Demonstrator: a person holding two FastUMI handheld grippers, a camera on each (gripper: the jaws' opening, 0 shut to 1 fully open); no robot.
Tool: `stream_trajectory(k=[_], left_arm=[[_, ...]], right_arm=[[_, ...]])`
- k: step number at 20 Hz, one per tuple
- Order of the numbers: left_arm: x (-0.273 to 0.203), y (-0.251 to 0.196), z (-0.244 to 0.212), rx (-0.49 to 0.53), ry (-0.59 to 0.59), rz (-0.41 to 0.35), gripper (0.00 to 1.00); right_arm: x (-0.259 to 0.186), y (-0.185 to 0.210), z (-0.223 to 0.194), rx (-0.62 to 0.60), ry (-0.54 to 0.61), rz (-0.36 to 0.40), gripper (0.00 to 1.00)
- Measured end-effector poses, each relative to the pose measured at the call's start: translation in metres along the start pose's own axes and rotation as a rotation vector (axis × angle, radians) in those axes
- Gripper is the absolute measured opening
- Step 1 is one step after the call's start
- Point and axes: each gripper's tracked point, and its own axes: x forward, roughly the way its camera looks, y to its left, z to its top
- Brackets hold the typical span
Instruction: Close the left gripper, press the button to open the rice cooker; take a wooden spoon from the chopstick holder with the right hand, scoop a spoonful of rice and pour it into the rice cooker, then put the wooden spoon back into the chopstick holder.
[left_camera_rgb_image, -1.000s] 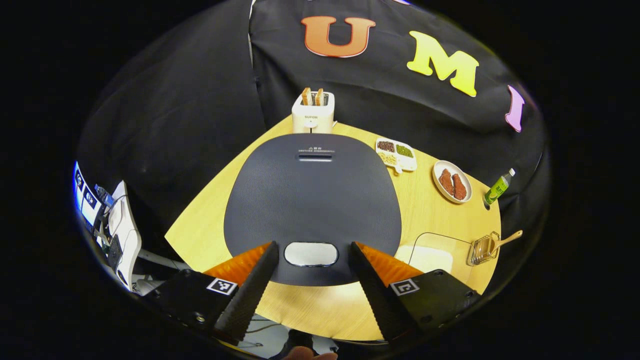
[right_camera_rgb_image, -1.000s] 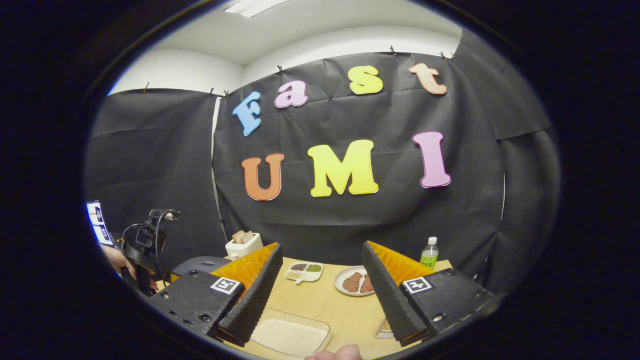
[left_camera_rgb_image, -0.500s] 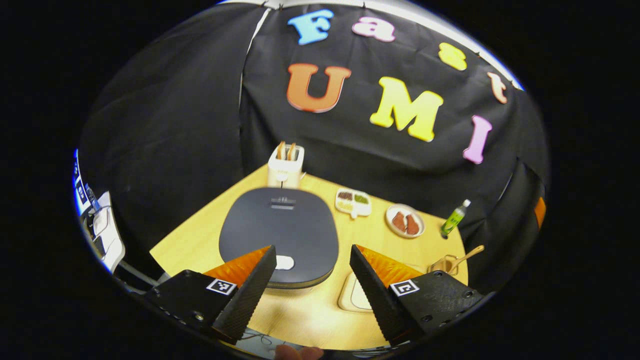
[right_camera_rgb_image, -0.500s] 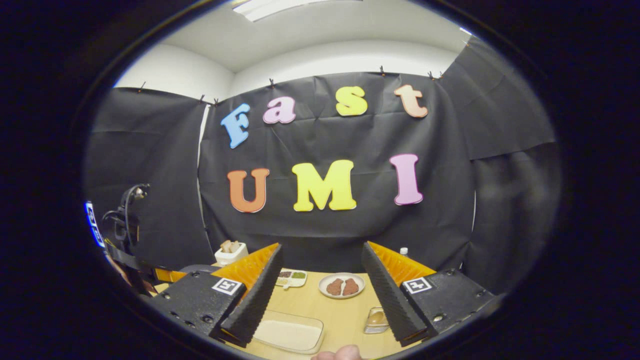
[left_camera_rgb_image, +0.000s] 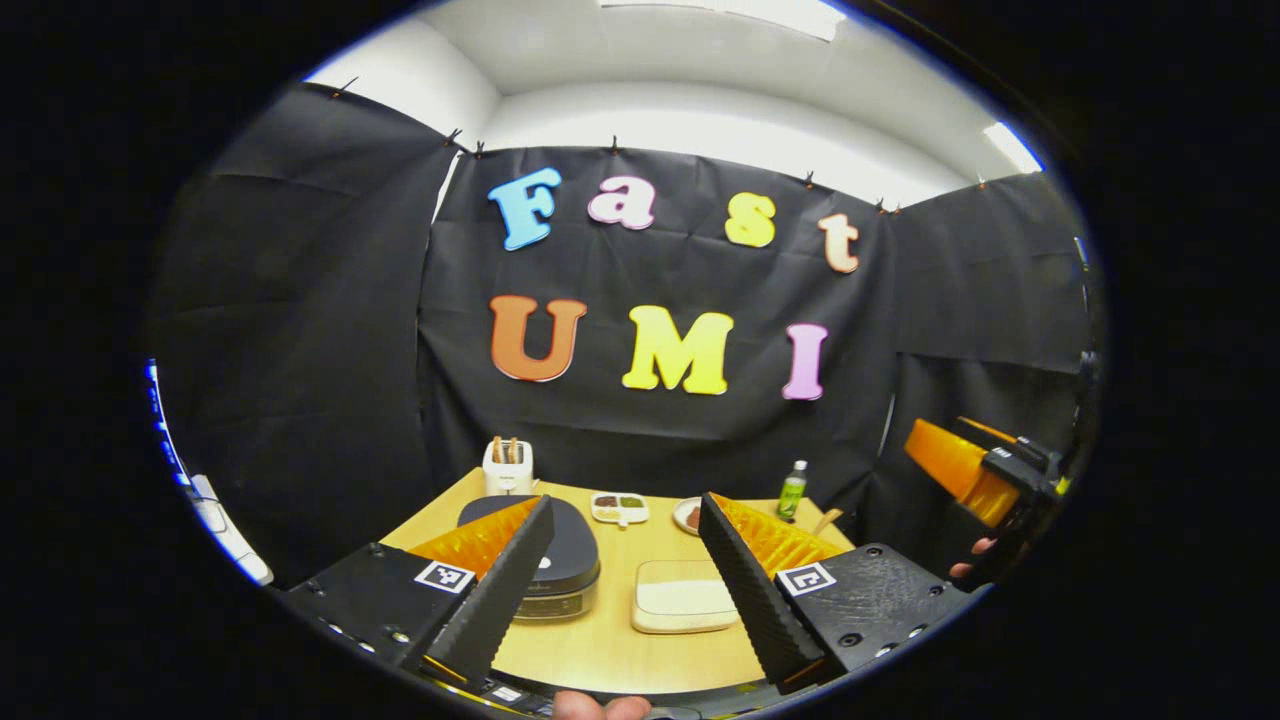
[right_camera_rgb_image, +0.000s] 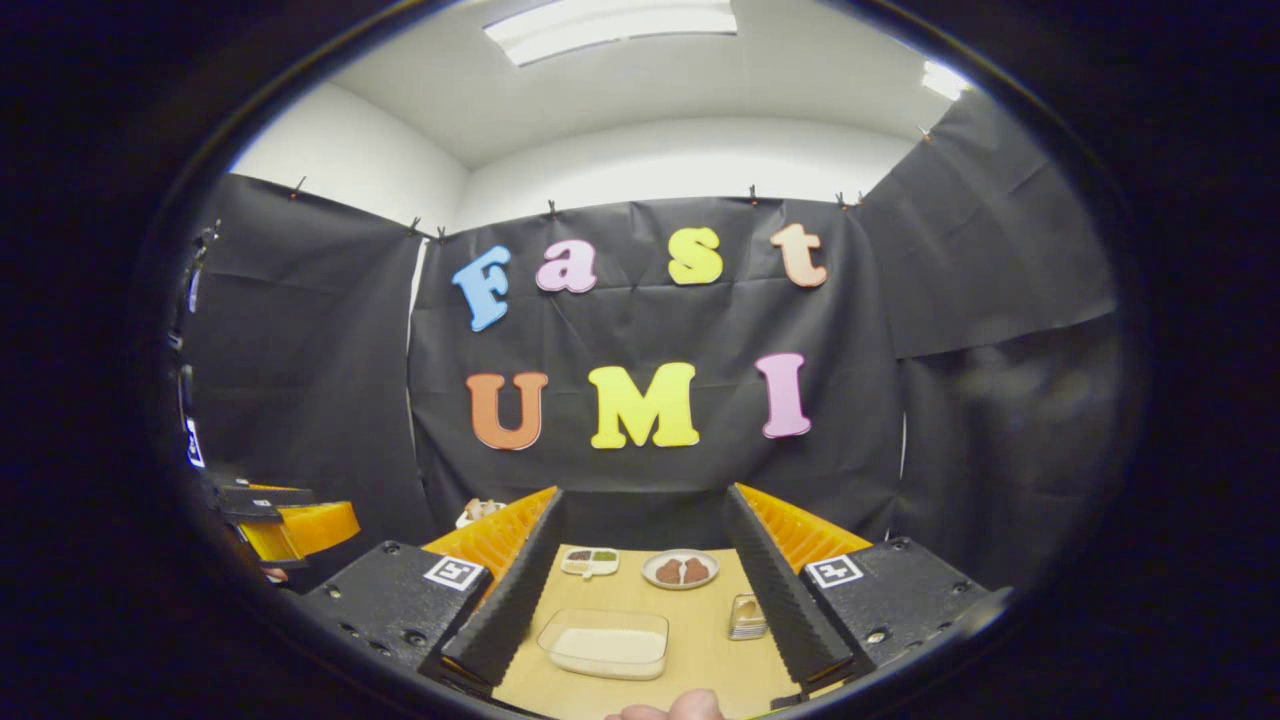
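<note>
Left gripper view is showing the left hand-held gripper (left_camera_rgb_image: 622, 575) hanging wide open and empty above the bench (left_camera_rgb_image: 610, 650). Below its left finger, the rice cooker (left_camera_rgb_image: 560, 560) is sitting with its lid down, beside the tray of rice (left_camera_rgb_image: 685, 605).

Right gripper view is showing the right hand-held gripper (right_camera_rgb_image: 640, 590) gaping too, holding nothing. Between its fingers the tray of rice (right_camera_rgb_image: 605, 643) is lying, and the chopstick holder (right_camera_rgb_image: 745, 615) is standing by its right finger.
</note>
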Motion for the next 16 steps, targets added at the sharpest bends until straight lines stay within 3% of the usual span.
stream_trajectory(k=[3,7,13,16], left_arm=[[-0.027,-0.019,0.011,0.028,-0.06,-0.064,0.94],[-0.043,-0.039,0.007,0.019,-0.053,-0.132,0.94],[-0.045,-0.035,0.018,0.032,-0.077,-0.118,0.94],[-0.045,-0.023,0.018,0.053,-0.086,-0.076,0.94]], right_arm=[[-0.036,0.0,0.006,-0.004,0.003,-0.022,0.99],[-0.064,-0.006,0.013,-0.02,-0.003,-0.055,0.99],[-0.066,-0.006,0.004,0.012,0.0,-0.082,0.99],[-0.062,0.005,-0.001,0.015,0.012,-0.054,1.0]])
